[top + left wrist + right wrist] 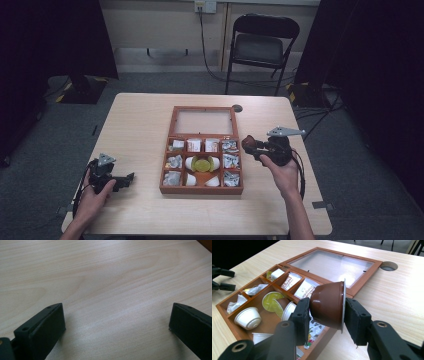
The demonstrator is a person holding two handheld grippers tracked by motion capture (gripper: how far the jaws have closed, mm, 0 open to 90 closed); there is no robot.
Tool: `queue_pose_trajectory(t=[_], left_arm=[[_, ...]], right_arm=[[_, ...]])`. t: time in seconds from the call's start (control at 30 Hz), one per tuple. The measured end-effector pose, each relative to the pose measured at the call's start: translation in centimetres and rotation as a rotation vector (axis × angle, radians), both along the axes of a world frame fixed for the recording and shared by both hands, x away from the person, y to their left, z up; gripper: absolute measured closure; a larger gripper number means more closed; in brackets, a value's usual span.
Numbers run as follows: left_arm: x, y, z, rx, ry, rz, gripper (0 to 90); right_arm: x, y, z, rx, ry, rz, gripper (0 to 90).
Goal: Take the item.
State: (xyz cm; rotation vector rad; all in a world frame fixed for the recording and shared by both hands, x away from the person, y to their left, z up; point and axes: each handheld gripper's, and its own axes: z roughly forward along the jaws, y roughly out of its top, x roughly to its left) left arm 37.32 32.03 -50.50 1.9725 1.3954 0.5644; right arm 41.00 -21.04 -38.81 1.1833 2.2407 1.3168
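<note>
High view: I'm holding my right gripper (248, 145) just beside the right edge of the box (201, 190), jaws clamping a brown pod (248, 144); my left gripper (129, 178) is resting on the table (140, 120), well apart from the box. I'm counting one box, nine compartments, one lid (203, 121) lying open flat. Left gripper view: jaws are standing wide apart over bare table, gripping nothing. Right gripper view: pod (328, 304) is sitting sideways between the pads, foil rim against one jaw, rounded wall against the other, so it's risking slipping or denting if I'm squeezing harder or tilting. I'm counting one brown pod held, at least three white pods (248, 317), one yellow-lidded pod (271, 302), several sachets (305, 289).
</note>
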Motion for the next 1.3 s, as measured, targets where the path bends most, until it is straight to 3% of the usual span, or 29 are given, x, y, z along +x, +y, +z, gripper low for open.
queue_pose_trajectory(t=[0.53,1.3], left_arm=[[0.0,0.0,0.0,0.0,0.0,-0.001,0.0],[0.0,0.0,0.0,0.0,0.0,0.0,0.0]], right_arm=[[0.7,-1.6,-1.5,-0.019,0.04,-0.05,56.8],[2.5,-3.4,-5.3,-0.061,0.137,-0.113,56.7]])
